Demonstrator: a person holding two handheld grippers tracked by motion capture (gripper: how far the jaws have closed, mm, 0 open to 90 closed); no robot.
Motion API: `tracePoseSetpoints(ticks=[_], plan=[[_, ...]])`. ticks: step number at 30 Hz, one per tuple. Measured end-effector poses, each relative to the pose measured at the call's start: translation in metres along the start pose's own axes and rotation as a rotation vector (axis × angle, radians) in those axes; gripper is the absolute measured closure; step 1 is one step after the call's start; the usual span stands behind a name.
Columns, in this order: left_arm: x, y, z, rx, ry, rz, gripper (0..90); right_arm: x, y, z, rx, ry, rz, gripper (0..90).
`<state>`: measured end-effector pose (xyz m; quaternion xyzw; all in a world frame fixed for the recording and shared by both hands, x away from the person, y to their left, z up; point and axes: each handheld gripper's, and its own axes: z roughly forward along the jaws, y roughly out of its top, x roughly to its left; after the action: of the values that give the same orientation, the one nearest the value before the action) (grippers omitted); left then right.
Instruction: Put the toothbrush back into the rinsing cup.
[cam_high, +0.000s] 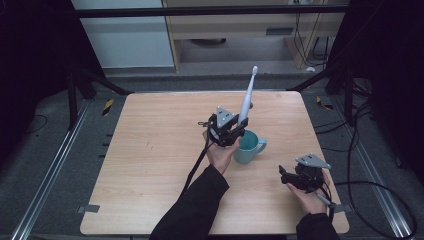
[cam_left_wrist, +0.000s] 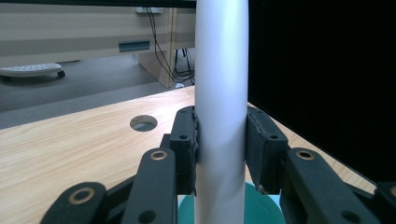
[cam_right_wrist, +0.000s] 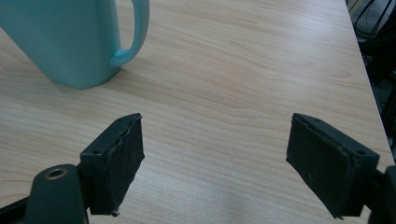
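No readable writing on white toothbrush (cam_high: 247, 100) or teal mug (cam_high: 248, 148).

black two-jaw left gripper (cam_high: 239, 131) | grey three-cornered plates | brass-ringed screw holes | black right gripper (cam_high: 292, 176) | trailing black cables | dark sleeves

Light wooden table (cam_high: 150, 165) with pale grain lines. On it, a plain teal mug (cam_high: 246, 148), handle the same teal. Above the mug, a white electric toothbrush (cam_high: 246, 100), unpatterned, clamped between the black jaws of the left gripper (cam_high: 237, 130). Right of the mug, the black right gripper (cam_high: 287, 177), jaws spread, topped by a grey plate. Black sleeves (cam_high: 197, 207) near the mug. Beyond the table, grey floor (cam_high: 30, 145) with yellow-and-black striped tape marks (cam_high: 107, 106); beige cabinet (cam_high: 240, 25); black cables (cam_high: 302, 45).
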<state>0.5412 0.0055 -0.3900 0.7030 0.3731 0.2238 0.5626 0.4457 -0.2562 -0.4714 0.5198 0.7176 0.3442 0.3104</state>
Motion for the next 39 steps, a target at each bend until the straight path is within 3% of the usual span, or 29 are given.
tracePoseSetpoints(ticks=[11, 25, 39], plan=[[-0.007, -0.016, 0.014, 0.024, 0.022, 0.005, 66.0, 0.000, 0.000, 0.000, 0.001, 0.004, -0.001, 18.5], [-0.008, -0.040, 0.020, 0.051, 0.028, -0.019, 66.0, 0.000, 0.000, 0.001, 0.006, 0.001, -0.002, 18.5], [-0.007, -0.054, 0.021, 0.067, 0.031, -0.027, 66.0, 0.000, 0.000, 0.001, 0.009, -0.003, -0.003, 18.4]])
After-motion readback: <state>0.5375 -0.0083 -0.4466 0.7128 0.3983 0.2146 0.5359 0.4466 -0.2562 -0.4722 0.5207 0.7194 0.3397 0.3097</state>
